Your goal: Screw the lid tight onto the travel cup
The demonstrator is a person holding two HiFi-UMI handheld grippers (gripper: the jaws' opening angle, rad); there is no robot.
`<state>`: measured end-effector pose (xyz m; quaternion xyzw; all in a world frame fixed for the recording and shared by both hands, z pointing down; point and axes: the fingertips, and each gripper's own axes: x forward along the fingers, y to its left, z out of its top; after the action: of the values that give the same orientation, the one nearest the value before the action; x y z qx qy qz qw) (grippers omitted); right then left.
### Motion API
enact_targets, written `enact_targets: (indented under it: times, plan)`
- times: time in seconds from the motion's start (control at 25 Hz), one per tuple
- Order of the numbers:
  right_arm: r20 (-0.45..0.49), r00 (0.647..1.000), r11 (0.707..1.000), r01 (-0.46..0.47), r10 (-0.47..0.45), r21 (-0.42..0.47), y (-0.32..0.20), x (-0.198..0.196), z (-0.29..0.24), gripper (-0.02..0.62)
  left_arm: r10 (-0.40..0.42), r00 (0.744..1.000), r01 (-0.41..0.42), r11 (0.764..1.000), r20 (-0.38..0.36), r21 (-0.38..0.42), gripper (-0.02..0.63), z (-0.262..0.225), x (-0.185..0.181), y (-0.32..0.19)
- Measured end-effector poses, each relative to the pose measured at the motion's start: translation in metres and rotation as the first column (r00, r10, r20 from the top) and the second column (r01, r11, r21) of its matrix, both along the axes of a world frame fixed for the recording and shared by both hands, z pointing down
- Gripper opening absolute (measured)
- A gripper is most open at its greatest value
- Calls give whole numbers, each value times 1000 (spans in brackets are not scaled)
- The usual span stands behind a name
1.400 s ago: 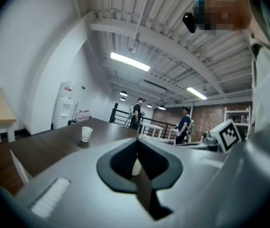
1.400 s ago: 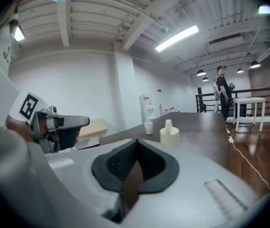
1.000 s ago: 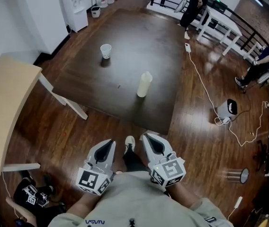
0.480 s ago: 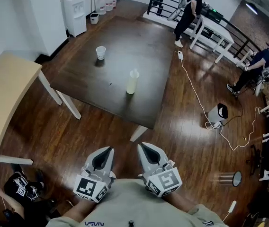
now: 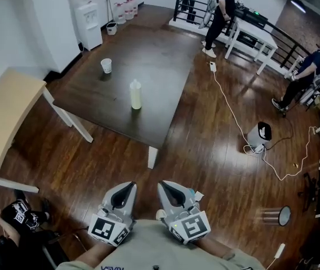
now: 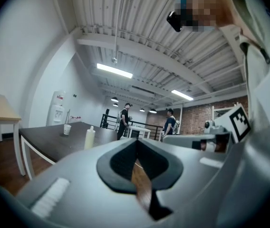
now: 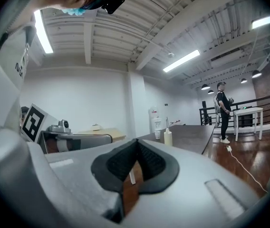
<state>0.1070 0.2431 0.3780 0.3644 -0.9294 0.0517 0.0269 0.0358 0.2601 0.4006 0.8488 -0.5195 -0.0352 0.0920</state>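
The travel cup (image 5: 136,94), tall and pale yellow with a white top, stands upright on the dark table (image 5: 154,55), far ahead of both grippers. A small white cup (image 5: 106,65) stands further back on the same table. My left gripper (image 5: 130,185) and right gripper (image 5: 161,184) are held side by side close to my body, over the wooden floor, both shut with nothing in them. In the left gripper view its shut gripper (image 6: 136,148) points toward the travel cup (image 6: 89,137) and white cup (image 6: 67,129). The right gripper (image 7: 136,148) also faces the travel cup (image 7: 168,137).
A light wooden table (image 5: 2,122) stands at the left. A water dispenser (image 5: 89,16) is at the back wall. People stand and sit by white tables (image 5: 256,32) at the back right. A white floor device (image 5: 260,135) with a cable lies right of the dark table.
The dark table with the travel cup now looks smaller and further up-left in the head view, its near leg in sight. Both grippers stayed shut near my body.
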Motion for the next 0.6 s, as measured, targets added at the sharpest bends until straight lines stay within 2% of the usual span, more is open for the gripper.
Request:
enact_targets:
  times: [0.12, 0.32, 0.44, 0.6]
  plan:
    - [34, 999, 999, 3, -2, -50, 7, 25, 6, 2, -15, 1000, 15, 999, 9, -29, 2, 14, 24, 12]
    - [19, 998, 996, 55, -54, -67, 21, 49, 20, 2, -85, 996, 86, 995, 25, -41, 2, 28, 40, 27]
    - [10, 996, 995, 91, -90, -37, 32, 52, 21, 2, -117, 993, 118, 992, 18, -48, 2, 35, 43, 37]
    - [7, 994, 994, 111, -111, -5, 42, 59, 16, 0, -114, 993, 115, 992, 27, -49, 2, 38, 58, 46]
